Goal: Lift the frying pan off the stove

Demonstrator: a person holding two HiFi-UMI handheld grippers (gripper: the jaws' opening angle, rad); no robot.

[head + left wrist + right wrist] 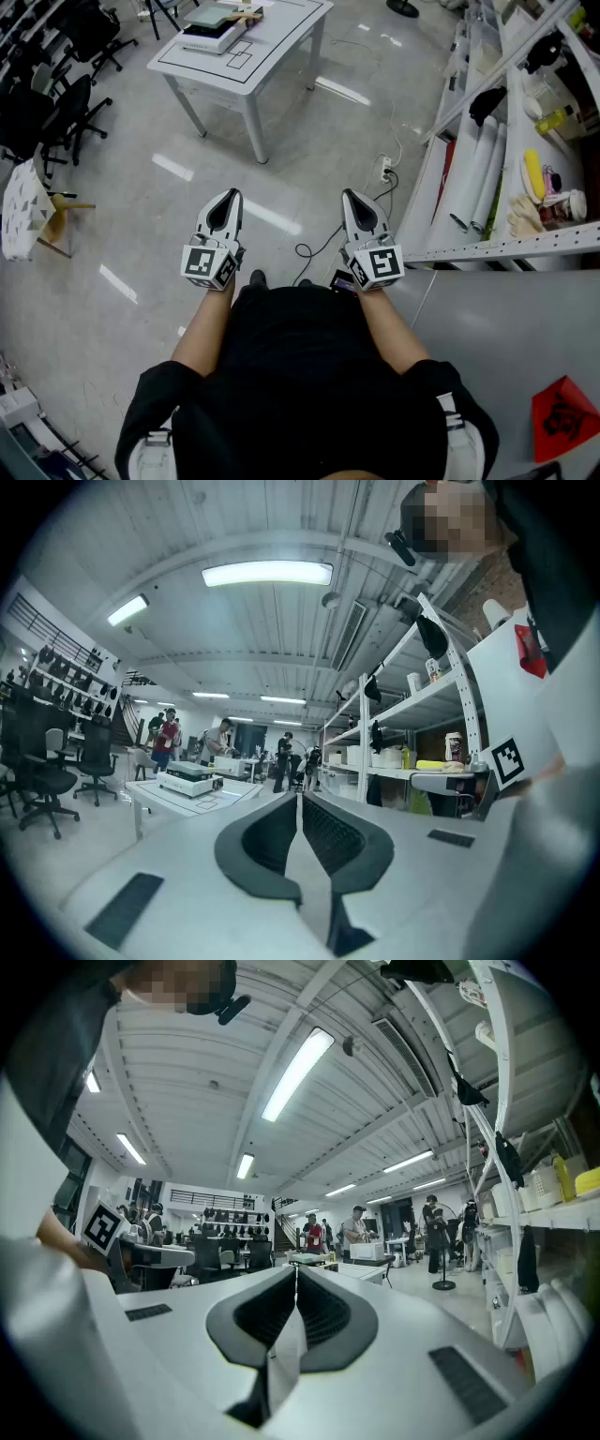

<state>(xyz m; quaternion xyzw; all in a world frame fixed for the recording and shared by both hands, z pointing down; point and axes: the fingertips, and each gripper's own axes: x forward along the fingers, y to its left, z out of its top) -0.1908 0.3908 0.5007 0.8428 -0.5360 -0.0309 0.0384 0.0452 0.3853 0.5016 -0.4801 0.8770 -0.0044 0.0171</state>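
You stood on a glossy grey floor (141,216), a shelving rack (506,187) to your right and a cable (319,246) lying just ahead. Well beyond, a white table (281,37) bore a flat appliance (217,26). The frying pan was too small to make out. You held the left gripper (228,197) and the right gripper (352,199) side by side at your waist, both clenched on nothing.

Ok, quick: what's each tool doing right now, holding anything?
Left tool: closed, holding nothing.
Right tool: closed, holding nothing.
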